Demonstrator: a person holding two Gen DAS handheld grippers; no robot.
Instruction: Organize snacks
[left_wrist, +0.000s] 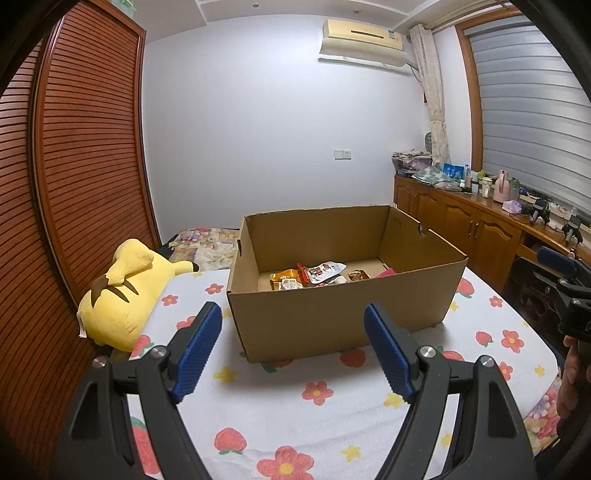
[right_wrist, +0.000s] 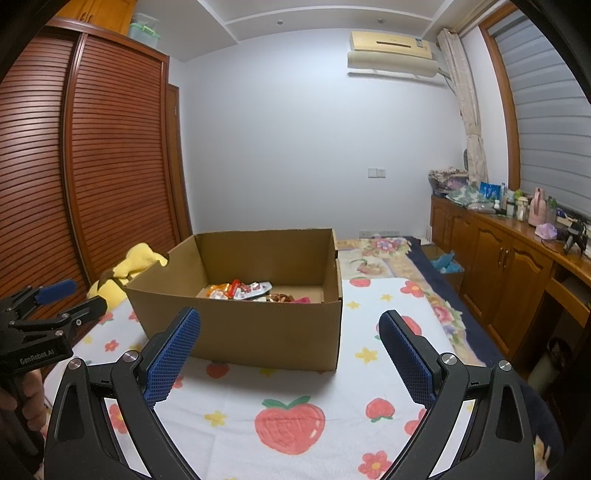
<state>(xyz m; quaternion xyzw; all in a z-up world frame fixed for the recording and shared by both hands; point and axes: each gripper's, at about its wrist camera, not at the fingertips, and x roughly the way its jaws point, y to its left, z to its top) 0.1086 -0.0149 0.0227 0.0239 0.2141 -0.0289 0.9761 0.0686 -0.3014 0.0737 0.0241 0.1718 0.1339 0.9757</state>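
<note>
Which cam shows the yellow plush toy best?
Left wrist: the yellow plush toy lies in full view beside the brown cardboard box, brown back stripes and ear visible. Right wrist shows only part of it behind the box's corner.

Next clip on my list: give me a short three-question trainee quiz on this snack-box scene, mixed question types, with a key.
1. True or false: the left gripper and the right gripper are both open and hold nothing.
2. Where do the snack packets lie?
A. on the bedsheet in front of the box
B. inside the cardboard box, on its floor
C. on the wooden cabinet
3. Fill in: the yellow plush toy lies to the ____ of the box in the left wrist view.

Key: 1 true; 2 B; 3 left
</note>
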